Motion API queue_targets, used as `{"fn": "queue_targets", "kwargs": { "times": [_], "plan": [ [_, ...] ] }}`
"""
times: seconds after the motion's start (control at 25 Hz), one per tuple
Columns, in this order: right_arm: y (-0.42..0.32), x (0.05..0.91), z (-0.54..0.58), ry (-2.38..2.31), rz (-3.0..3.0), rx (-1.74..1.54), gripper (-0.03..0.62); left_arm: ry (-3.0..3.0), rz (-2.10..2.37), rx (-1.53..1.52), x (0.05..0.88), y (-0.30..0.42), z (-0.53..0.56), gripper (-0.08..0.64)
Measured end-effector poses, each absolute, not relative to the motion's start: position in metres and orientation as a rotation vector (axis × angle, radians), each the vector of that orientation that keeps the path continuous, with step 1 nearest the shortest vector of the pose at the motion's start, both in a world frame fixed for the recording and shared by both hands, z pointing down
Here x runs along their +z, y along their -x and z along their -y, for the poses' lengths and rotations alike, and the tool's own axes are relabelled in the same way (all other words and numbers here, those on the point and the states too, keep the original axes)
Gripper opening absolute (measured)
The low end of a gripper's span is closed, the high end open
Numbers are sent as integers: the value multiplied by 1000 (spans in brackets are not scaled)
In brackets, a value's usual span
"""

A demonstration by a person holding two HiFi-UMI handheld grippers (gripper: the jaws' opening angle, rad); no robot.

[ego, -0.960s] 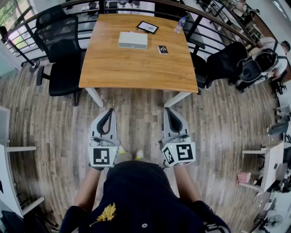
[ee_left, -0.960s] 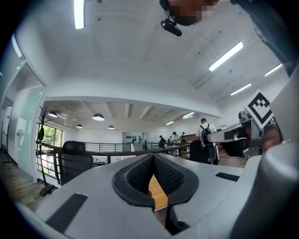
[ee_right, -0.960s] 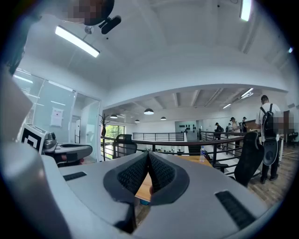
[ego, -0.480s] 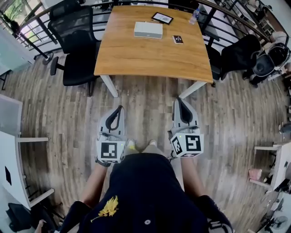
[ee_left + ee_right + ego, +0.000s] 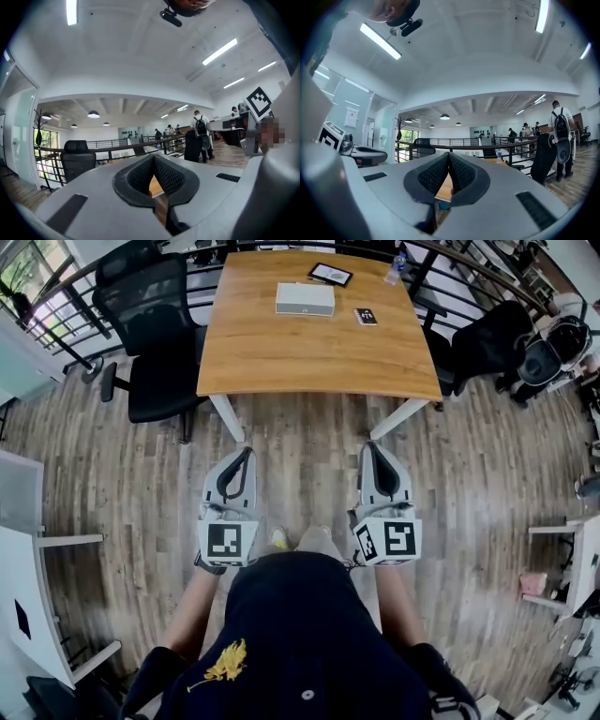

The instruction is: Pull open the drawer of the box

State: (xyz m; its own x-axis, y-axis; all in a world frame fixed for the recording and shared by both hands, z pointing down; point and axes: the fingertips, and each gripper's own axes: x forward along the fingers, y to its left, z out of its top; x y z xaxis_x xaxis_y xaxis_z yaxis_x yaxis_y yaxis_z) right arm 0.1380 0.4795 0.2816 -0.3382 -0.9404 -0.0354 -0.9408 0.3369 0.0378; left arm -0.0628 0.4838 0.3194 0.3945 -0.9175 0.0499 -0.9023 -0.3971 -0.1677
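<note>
The left gripper (image 5: pixel 242 457) is closed. Its two black pads (image 5: pixel 168 176) touch at the tips, and there is nothing between them. The right gripper (image 5: pixel 375 456) is closed too. Its pads (image 5: pixel 461 173) also meet at the tips, and it holds nothing. The person holds both grippers side by side, low in front of their dark shirt (image 5: pixel 291 634). Both point toward the table and hang over the wood floor (image 5: pixel 305 474), in front of the table's near edge.

The wooden table (image 5: pixel 309 362) stands ahead. The box (image 5: pixel 305 299) is pale and flat, and it lies at the far end of the table, well apart from both grippers. I cannot tell from here how its drawer sits. Just beside the box is a small black card (image 5: pixel 366 317). A dark tablet (image 5: pixel 330 275) lies behind the box, and a water bottle (image 5: pixel 398 261) stands near the far corner. A black chair (image 5: pixel 159 334) stands by the table's left side.
</note>
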Motion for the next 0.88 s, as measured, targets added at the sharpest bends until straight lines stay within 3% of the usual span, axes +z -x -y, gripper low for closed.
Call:
{"fn": "queue_targets", "kwargs": {
  "times": [0.24,0.32,0.56,0.88],
  "plan": [
    [-124,280,-485,1797,-2555,86,10,2530,-1659,-140,311,78,-485,17],
    [-117,279,-488,1771,-2576,87,143,2548,-1661,-135,314,79,-487,17],
    [-117,281,-485,1748,-2586,74,363,2537,-1638,-134,312,79,-483,17],
    [-106,287,-490,1782,-2605,73,385,2535,-1683,-132,318,105,-489,17]
  ]
}}
